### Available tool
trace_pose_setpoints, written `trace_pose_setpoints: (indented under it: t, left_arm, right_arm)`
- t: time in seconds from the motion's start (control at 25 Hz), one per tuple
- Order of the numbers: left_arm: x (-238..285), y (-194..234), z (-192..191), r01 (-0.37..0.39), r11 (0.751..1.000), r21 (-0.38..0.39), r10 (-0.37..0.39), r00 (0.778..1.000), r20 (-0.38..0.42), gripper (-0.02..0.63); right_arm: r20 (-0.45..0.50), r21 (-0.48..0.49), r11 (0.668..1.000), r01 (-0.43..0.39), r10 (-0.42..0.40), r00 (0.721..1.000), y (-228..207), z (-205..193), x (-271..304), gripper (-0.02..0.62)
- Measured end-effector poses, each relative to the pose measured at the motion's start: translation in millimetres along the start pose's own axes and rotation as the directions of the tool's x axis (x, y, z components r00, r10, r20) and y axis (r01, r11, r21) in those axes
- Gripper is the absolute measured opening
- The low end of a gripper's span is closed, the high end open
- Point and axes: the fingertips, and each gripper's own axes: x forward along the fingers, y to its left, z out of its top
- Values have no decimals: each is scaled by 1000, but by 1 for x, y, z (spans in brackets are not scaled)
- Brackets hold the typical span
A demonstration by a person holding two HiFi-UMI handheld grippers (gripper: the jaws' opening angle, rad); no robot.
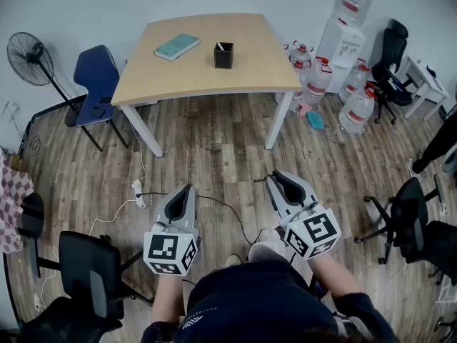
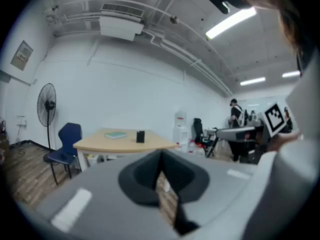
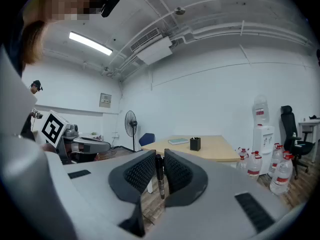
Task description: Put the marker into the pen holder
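Smooth matt grey plastic on the shells of the left tongs [image 1: 188,190] and the right tongs [image 1: 277,180]. Black pads [image 3: 137,173], dull, finely ribbed, rubber-like. Marker [image 3: 159,176] in dark plastic with a faint gloss. Far off, a counter [image 1: 200,73] with a pale wood-look top, smooth and satin, on white painted legs. On it a matt black pen holder [image 1: 223,55] and a book [image 1: 176,46] with a matt teal cover. Brown wooden floor [image 1: 214,145], planked, grained, low sheen. Far left, a chair [image 1: 96,70] with a matt blue seat on dark metal legs. Far right, water bottles [image 1: 357,111] of clear glossy plastic. Near left, a checked woven cloth [image 1: 11,199].
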Motion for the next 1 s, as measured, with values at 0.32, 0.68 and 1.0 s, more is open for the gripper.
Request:
trace_pose_setpoints:
  t: [0.32,0.68,1.0]
  left_arm:
    - [-11,7,-2,-3,1000,0,3,1000,1,5]
    - [-14,22,-16,-25,1000,-19,25,999,-33,5]
    - [14,46,-21,-59,998,-32,57,997,-59,5]
  right_arm:
    - [-2,4,1000,-6,6,1000,9,0,5,48]
    - [-32,30,999,-43,44,999,21,-10,20,48]
    - [-46,47,996,-72,74,996,8,-15,61,49]
